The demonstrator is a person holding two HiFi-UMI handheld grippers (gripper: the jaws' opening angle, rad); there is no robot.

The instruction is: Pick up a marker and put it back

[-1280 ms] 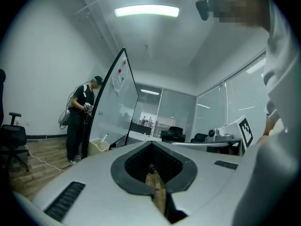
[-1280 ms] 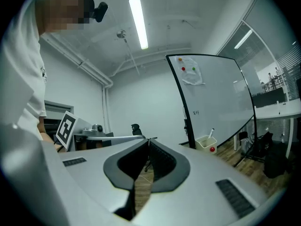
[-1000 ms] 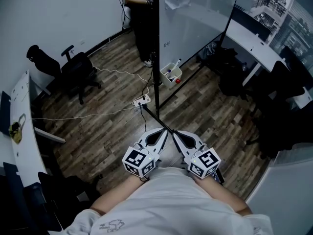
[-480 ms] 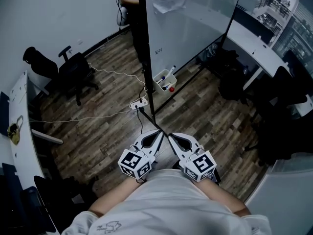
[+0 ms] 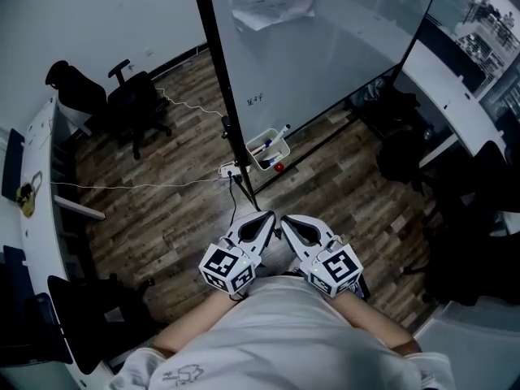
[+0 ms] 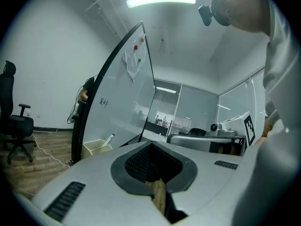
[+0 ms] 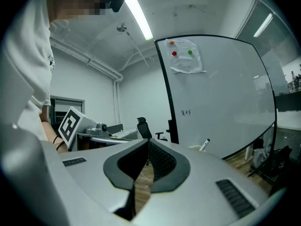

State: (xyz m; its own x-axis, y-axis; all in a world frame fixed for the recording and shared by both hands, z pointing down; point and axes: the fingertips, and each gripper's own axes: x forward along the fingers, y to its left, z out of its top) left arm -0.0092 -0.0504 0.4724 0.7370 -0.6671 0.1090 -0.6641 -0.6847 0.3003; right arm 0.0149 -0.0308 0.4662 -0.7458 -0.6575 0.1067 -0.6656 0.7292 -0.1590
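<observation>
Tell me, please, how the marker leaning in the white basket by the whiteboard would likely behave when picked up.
The marker looks slim and rigid, so it is probably light and stiff. Its barrel seems round, so it may roll if laid flat. It stands tilted against the rim of the basket, so a nudge could tip or slide it sideways.

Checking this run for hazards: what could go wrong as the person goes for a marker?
1. The power strip and white cable lie on the floor before the bin; a step forward could snag them.
2. The whiteboard's black floor leg runs toward the person, another likely trip point.
3. The left gripper and right gripper have jaws shut; the marker stands in a small bin that a clumsy grab might tip.
</observation>
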